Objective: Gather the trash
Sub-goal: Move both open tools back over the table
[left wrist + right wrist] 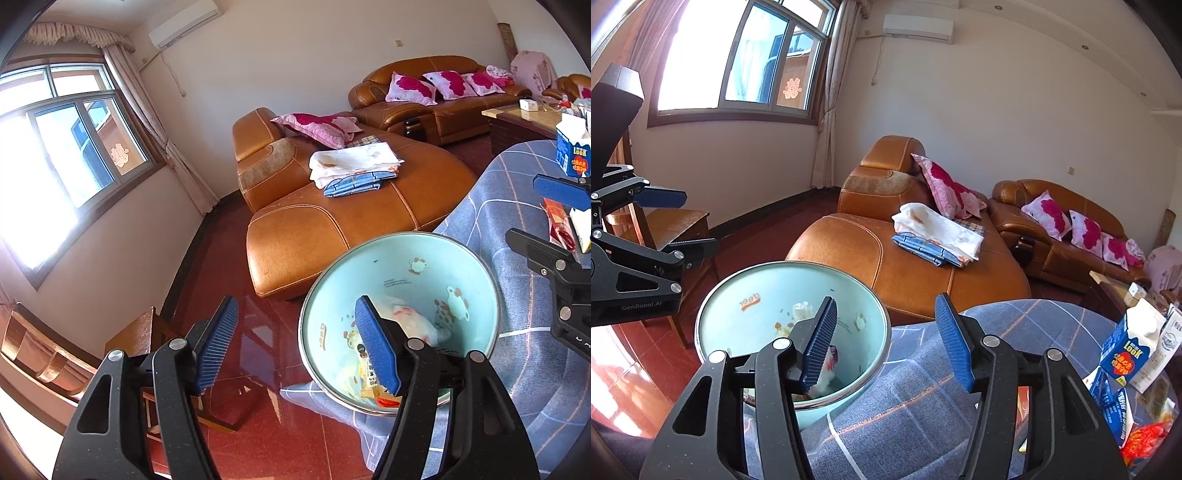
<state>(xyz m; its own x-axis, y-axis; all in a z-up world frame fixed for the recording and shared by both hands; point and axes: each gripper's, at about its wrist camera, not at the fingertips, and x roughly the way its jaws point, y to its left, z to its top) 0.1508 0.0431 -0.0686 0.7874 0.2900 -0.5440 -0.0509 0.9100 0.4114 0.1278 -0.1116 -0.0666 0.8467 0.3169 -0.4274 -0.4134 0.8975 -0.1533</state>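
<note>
Both wrist views near bin (399, 266), facing sofa (871, 254)

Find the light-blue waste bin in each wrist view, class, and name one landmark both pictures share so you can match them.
Left wrist view: the waste bin sits low and right of centre, partly behind the left gripper's right finger.
Right wrist view: the bin sits low and left of centre, behind the right gripper's left finger.
Shared landmark: the folded cloths on the orange leather chaise.
</note>
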